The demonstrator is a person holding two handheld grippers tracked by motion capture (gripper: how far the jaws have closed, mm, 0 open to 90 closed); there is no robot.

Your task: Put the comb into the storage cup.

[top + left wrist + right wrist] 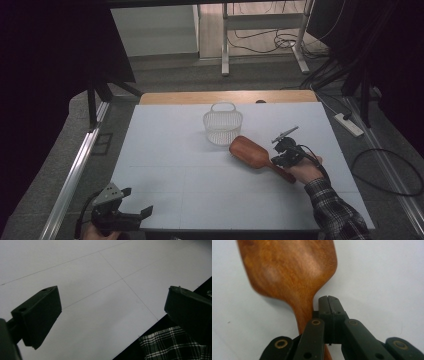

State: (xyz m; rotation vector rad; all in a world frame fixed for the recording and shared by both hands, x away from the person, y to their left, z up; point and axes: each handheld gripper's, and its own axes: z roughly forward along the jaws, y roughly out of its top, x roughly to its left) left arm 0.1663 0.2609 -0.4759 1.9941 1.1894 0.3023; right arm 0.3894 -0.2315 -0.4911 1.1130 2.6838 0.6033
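Nearest the lens, at the table's near left edge: left gripper [137,200], fingers spread wide, nothing between them, only bare white table [175,165] ahead in the left gripper view. Idle, well apart from the work.

Farther right: right gripper [276,160], borne by a hand in a plaid sleeve [335,210], lying low over the handle of a wooden hairbrush [248,150]. Fingers pressed flat together, pad against pad, in the right gripper view. Handle not between them but running alongside at their left and passing under the gripper's linkage; seemingly in contact, though not gripped. Brush head pointing away toward the white basket [222,127], just short of its near wall, back of the paddle facing up. Whether flat on the table or slightly lifted, hard to tell.

Likely step: bringing the brush toward the basket, by the look of it nudging with closed fingers rather than carrying. Drop into the basket not yet done.

Next move, as a judgement: either more pushing along the handle's line, with care not to let the brush pivot off the fingertips, or opening the fingers, straddling the narrow neck of the handle, closing firmly, then lifting high enough to clear the basket rim and hoop handle.
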